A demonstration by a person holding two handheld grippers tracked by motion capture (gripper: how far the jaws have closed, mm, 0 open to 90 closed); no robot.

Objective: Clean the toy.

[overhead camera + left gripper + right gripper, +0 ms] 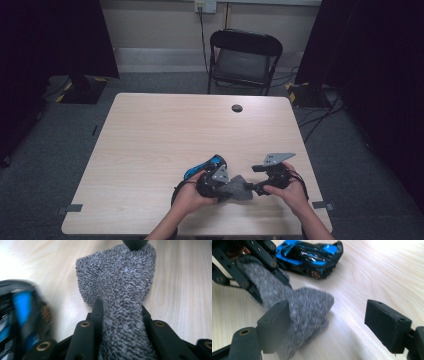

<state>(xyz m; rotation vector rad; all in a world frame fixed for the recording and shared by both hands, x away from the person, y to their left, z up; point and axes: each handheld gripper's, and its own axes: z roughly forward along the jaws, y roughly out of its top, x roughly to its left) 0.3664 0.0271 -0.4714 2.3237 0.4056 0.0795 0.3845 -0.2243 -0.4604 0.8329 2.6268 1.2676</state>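
Nearest the lens in the left gripper view, the left gripper (120,315) has its jaws clamped on a grey knitted sock (117,282) that stretches away over the wooden table (180,277). The right gripper (327,322) stands wide, one pad beside the sock's free end, nothing pinched. A blue and black toy car (309,257) sits just behind. The step looks like spreading or folding the sock; next, the right jaws likely need to close on that loose end. No writing or brand is legible.
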